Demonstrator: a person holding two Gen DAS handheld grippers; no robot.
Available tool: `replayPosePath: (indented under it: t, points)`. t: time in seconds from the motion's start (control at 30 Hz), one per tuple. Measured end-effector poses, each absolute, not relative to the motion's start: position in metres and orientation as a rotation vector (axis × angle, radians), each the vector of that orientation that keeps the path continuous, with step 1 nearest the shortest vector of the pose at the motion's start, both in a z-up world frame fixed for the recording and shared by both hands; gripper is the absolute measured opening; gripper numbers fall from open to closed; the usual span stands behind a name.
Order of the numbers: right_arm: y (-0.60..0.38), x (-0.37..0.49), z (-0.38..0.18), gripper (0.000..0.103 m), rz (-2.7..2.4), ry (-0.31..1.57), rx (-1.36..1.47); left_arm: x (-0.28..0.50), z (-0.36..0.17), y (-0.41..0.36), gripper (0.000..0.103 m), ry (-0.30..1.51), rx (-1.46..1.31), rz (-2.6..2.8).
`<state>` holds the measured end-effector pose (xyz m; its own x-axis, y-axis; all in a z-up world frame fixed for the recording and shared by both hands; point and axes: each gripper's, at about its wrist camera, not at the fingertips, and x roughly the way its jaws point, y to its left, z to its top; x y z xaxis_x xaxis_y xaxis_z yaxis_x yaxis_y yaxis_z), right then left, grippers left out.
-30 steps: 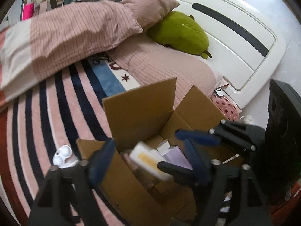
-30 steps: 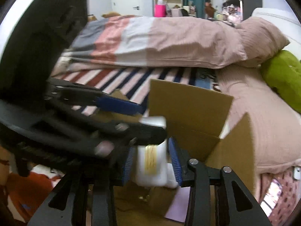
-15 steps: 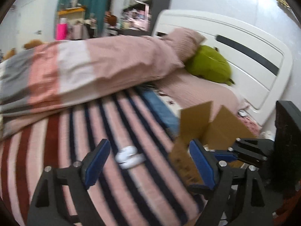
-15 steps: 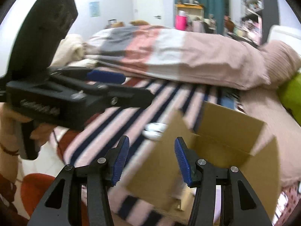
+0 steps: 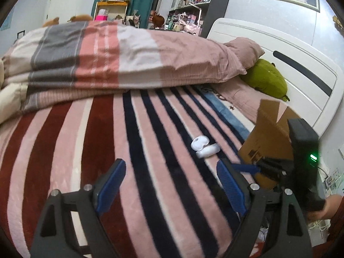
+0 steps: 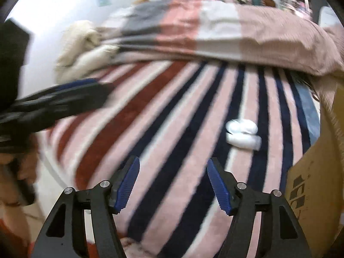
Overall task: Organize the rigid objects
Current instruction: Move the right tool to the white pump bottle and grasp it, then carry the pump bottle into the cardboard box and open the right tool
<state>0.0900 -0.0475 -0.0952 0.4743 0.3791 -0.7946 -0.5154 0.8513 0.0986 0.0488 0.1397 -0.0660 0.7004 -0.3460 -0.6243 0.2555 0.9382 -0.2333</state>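
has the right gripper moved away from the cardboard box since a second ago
Yes. The right gripper, jaws just opened and empty, has swung left off the cardboard box, now at its view's right edge, and faces the striped blanket.

You're seeing the small white glossy plastic case lying on the striped plush blanket, just left of the brown cardboard box.

Black tools, ribbed blue pads
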Motion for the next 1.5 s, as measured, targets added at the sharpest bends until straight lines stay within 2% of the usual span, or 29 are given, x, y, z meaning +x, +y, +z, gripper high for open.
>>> replayPosePath:
  t: [0.1,0.17,0.5,0.53,0.6,0.63,0.83,1.1,1.2,1.27,1.33,1.5]
  points:
    - [-0.051,0.110,-0.119,0.067,0.406,0.918,-0.203,0.052,-0.085,0.145,0.084,0.734,-0.134,-0.353]
    - [-0.057,0.123,-0.130,0.075,0.316,0.902,-0.228,0.056,-0.097,0.148,0.084,0.745,-0.138,-0.364]
    - [-0.072,0.173,-0.162,0.075,0.208,0.925,-0.225,0.076,-0.133,0.151,0.084,0.799,-0.162,-0.383]
    - [-0.073,0.175,-0.162,0.075,0.210,0.922,-0.212,0.077,-0.135,0.151,0.084,0.807,-0.165,-0.381]
    - [-0.074,0.174,-0.163,0.061,0.221,0.916,-0.203,0.077,-0.136,0.152,0.084,0.816,-0.183,-0.384]
    - [-0.072,0.175,-0.163,0.057,0.231,0.915,-0.202,0.077,-0.136,0.152,0.084,0.817,-0.188,-0.386]
    - [-0.069,0.161,-0.153,0.056,0.292,0.881,-0.201,0.066,-0.112,0.141,0.084,0.797,-0.188,-0.398]
    - [-0.049,0.093,-0.095,0.056,0.595,0.771,-0.244,0.050,-0.064,0.100,0.083,0.774,-0.258,-0.553]
    - [-0.053,0.066,-0.066,0.056,0.668,0.688,-0.250,0.043,-0.048,0.078,0.066,0.774,-0.247,-0.593]
    - [-0.062,0.052,-0.049,0.056,0.684,0.643,-0.244,0.039,-0.036,0.061,0.044,0.769,-0.230,-0.618]
    - [-0.073,0.042,-0.035,0.056,0.693,0.604,-0.242,0.036,-0.025,0.044,0.032,0.757,-0.215,-0.639]
    - [-0.114,0.033,-0.014,0.056,0.659,0.548,-0.213,0.042,-0.002,-0.007,0.032,0.745,-0.149,-0.680]
